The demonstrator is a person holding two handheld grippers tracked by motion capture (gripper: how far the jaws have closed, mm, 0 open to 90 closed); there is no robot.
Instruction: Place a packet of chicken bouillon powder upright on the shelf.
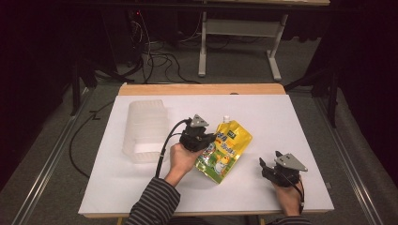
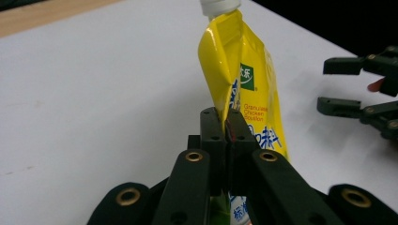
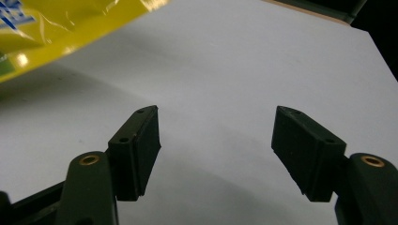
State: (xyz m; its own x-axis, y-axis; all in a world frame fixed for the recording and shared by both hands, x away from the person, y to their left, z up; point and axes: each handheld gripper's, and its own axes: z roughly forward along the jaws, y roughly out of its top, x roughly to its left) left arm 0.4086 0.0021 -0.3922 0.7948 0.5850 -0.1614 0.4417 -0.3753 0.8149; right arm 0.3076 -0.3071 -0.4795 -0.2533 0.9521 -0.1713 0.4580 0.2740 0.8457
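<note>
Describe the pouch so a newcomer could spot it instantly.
On the white table, right of the translucent plastic bin, sits a glossy yellow spouted pouch pinched in the left gripper. Its white cap and green logo set it apart.

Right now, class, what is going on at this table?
A person works with a tool in each hand. The left tool is shut on a yellow pouch with a white cap and holds it by its side edge. The right tool waits open with nothing between its jaws. A clear plastic container sits on the white table.
</note>
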